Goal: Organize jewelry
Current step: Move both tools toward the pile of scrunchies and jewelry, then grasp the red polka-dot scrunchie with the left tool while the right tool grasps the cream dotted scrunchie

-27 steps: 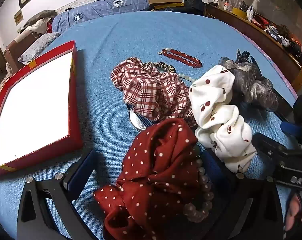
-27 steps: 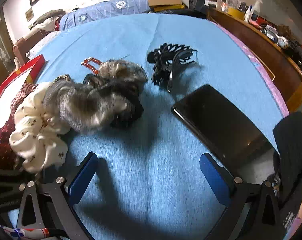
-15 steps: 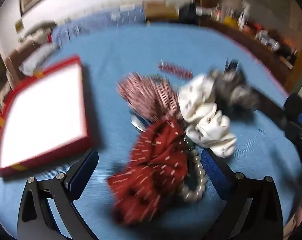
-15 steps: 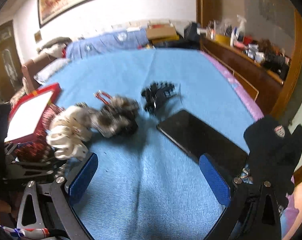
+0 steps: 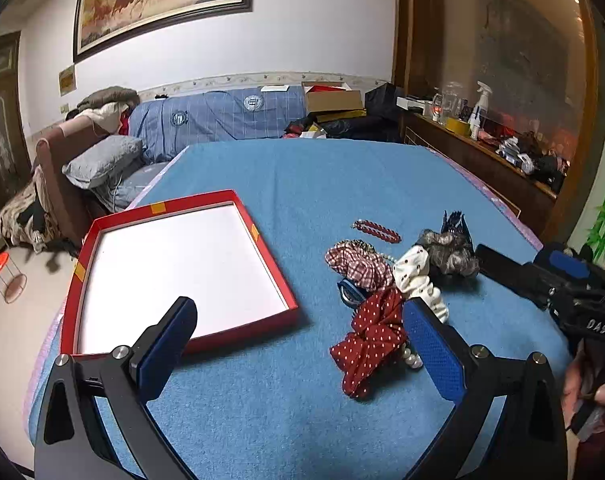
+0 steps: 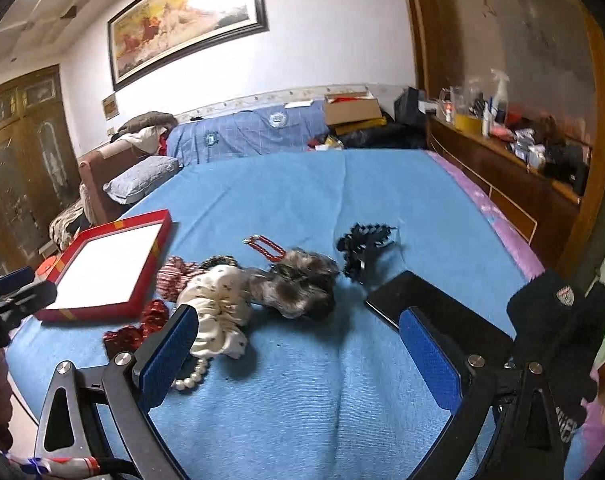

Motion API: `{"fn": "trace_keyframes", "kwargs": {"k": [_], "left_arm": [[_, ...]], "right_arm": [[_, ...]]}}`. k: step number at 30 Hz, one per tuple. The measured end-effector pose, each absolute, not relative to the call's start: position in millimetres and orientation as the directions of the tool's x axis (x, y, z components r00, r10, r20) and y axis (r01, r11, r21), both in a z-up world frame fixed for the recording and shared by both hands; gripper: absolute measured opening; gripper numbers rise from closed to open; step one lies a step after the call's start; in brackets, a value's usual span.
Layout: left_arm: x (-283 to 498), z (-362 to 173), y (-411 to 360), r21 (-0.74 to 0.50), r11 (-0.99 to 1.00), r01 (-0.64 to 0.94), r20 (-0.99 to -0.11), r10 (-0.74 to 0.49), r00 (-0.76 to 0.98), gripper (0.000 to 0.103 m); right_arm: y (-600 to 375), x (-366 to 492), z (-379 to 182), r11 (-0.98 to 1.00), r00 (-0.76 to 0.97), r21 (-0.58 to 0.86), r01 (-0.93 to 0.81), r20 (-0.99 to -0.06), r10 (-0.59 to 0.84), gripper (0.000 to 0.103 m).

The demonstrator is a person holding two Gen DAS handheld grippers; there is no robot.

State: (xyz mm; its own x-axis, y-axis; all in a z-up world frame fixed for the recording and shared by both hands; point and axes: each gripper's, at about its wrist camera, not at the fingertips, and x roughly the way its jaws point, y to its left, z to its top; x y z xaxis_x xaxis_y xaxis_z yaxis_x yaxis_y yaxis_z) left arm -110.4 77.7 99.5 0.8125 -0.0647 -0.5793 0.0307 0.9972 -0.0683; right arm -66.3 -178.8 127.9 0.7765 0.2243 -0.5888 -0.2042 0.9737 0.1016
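Left wrist view: left gripper (image 5: 298, 344) spread and empty, red dotted scrunchie (image 5: 372, 338) lying just inside its right finger; soft, light, likely compressible fabric, best pinched across the bunched middle.

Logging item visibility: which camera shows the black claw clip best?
The right wrist view: the black claw clip lies unobstructed on the blue blanket. The left wrist view shows only its tips behind the grey scrunchie.

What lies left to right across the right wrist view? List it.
red box → plaid scrunchie → cream cherry-print scrunchie → grey furry scrunchie → black claw clip → phone → black cap
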Motion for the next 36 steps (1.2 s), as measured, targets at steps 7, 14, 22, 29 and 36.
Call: {"fn": "trace_keyframes", "kwargs": {"k": [7, 14, 22, 29, 36], "left_arm": [[-109, 86, 58, -0.04, 0.995, 0.089, -0.616, -0.095, 0.782, 0.102], [-111, 85, 45, 0.036, 0.994, 0.104, -0.622, -0.059, 0.781, 0.102], [-105, 77, 46, 0.025, 0.994, 0.109, -0.647, -0.067, 0.76, 0.102], [-99, 70, 42, 0.024, 0.992, 0.123, -0.669, -0.076, 0.74, 0.102], [-88, 60, 35, 0.026, 0.988, 0.152, -0.694, -0.092, 0.714, 0.102]], "right_arm": [[-169, -76, 127, 0.948, 0.737, 0.137, -0.286, -0.602, 0.309, 0.101], [-150, -78, 117, 0.95, 0.743, 0.044, -0.309, -0.613, 0.27, 0.101], [-155, -73, 110, 0.948, 0.722, 0.077, -0.309, -0.629, 0.287, 0.101], [-156, -70, 106, 0.948, 0.718, 0.08, -0.309, -0.634, 0.288, 0.101], [-156, -63, 102, 0.943, 0.699, 0.112, -0.313, -0.646, 0.309, 0.097]]}}
